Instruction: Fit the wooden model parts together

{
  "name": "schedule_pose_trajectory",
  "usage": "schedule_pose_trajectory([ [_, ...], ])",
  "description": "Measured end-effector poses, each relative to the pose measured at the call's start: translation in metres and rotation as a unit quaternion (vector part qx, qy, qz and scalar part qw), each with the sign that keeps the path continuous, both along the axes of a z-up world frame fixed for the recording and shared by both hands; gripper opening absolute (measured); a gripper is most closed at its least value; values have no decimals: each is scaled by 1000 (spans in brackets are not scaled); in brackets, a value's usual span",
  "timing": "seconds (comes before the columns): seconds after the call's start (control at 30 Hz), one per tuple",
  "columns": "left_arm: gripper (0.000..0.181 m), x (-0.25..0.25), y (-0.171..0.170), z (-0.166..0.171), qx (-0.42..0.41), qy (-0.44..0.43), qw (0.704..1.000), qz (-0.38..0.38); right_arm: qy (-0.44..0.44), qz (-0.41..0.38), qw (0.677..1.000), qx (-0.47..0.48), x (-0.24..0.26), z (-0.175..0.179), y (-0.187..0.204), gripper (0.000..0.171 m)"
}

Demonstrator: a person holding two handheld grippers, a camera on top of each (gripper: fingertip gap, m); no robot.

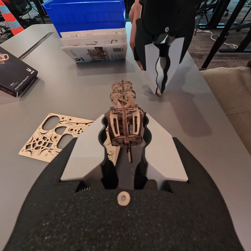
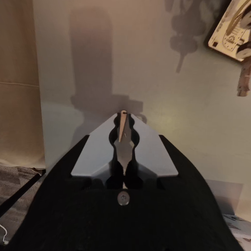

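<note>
On the grey table (image 1: 81,86), two hand-held grippers work with wooden model parts.

The left gripper (image 1: 124,122) holds the half-built wooden model (image 1: 124,126) above the table, its fingers (image 1: 88,137) pinching the drum-shaped body from both sides, while the thin shaft and two disc parts stick out forward. Under it lies a flat wooden sheet (image 1: 44,137) with cut-out shapes. The right gripper (image 2: 123,114) points down to the table, tips at the surface, and its fingers (image 2: 146,146) are closed on a small thin wooden piece (image 2: 122,126). Behind stand a blue bin (image 1: 86,15) with instruction sheets (image 1: 95,46), and a black box (image 1: 15,73) lies at the left.
</note>
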State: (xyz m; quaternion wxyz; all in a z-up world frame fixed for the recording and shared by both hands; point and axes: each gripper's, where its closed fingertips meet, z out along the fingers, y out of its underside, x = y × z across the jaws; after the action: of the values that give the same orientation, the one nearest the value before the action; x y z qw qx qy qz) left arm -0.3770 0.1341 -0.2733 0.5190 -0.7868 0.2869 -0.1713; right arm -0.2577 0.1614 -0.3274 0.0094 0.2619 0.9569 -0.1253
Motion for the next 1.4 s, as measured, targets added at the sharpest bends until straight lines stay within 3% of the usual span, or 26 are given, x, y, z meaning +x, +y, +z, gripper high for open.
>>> schedule_pose_trajectory([
  [0.13, 49, 1, 0, 3, 1, -12, 1000, -3, 20, 13, 1000, 6, -5, 6, -1, 7],
  [0.23, 49, 2, 0, 8, 7, -32, 999, -6, 90, -38, 988, -122, -40, 57, -21, 7],
  [0.33, 49, 6, -2, 12, 10, -44, 999, -14, 195, -92, 927, -306, -86, 139, -38, 7],
  [0.4, 49, 8, -3, 12, 11, -44, 999, -17, 240, -112, 889, -373, -107, 166, -39, 7],
  [0.6, 49, 11, -4, 18, 15, -70, 997, -27, 242, -150, 873, -396, -138, 148, -34, 6],
  [1.03, 49, 10, -5, 26, 17, -107, 994, -29, 218, -162, 872, -407, -133, 134, -31, 7],
  [1.4, 49, 8, -3, 23, 14, -97, 995, -21, 226, -116, 934, -250, -134, 124, -24, 7],
])
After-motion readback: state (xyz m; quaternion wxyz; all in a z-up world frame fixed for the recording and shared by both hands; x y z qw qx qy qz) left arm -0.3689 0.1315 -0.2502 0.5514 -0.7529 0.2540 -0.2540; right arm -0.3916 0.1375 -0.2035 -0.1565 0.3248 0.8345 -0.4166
